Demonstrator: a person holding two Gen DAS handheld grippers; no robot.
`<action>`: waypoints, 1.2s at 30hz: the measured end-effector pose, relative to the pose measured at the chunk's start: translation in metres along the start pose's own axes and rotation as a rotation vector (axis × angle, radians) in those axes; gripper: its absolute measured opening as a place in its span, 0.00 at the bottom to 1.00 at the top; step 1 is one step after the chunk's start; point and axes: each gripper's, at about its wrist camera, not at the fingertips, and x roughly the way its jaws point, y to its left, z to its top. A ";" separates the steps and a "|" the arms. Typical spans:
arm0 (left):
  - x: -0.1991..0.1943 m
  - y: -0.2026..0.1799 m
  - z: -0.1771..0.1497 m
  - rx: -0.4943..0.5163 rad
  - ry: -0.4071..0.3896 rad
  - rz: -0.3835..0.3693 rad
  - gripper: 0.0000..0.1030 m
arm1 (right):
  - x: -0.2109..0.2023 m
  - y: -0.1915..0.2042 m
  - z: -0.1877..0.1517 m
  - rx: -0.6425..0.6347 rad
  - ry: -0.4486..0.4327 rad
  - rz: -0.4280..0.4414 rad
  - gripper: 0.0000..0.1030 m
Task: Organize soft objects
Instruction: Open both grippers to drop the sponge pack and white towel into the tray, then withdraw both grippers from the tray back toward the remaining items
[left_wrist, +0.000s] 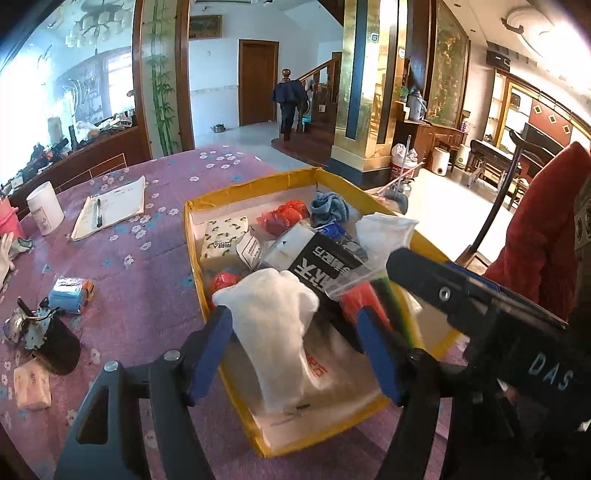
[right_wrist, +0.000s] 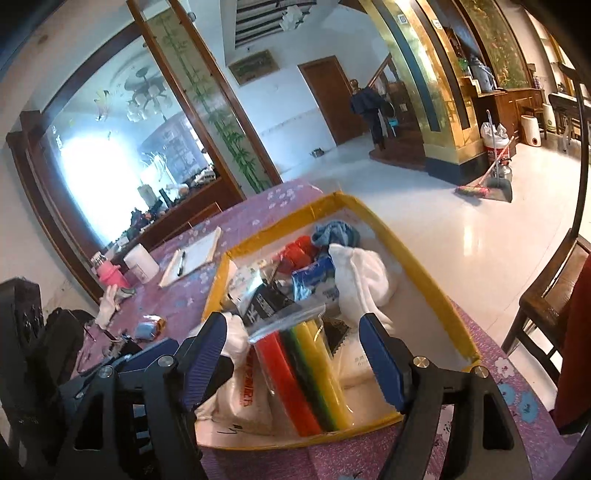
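Sorting step: left hand-held gripper is gaping around white cloth over the yellow-rimmed box; right hand-held gripper is hovering wide open; closing comes next.

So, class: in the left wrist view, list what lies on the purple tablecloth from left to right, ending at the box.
White cup → blue bag roll → notepad with pen → yellow-rimmed box.
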 end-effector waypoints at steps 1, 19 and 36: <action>-0.005 0.000 0.000 0.001 -0.006 0.001 0.67 | -0.003 0.002 0.001 -0.001 -0.007 0.006 0.76; -0.108 0.104 -0.038 -0.102 -0.099 0.085 0.74 | 0.004 0.097 -0.023 -0.143 0.080 0.152 0.76; -0.144 0.281 -0.067 -0.385 -0.047 0.266 0.75 | 0.077 0.193 -0.107 -0.319 0.405 0.302 0.76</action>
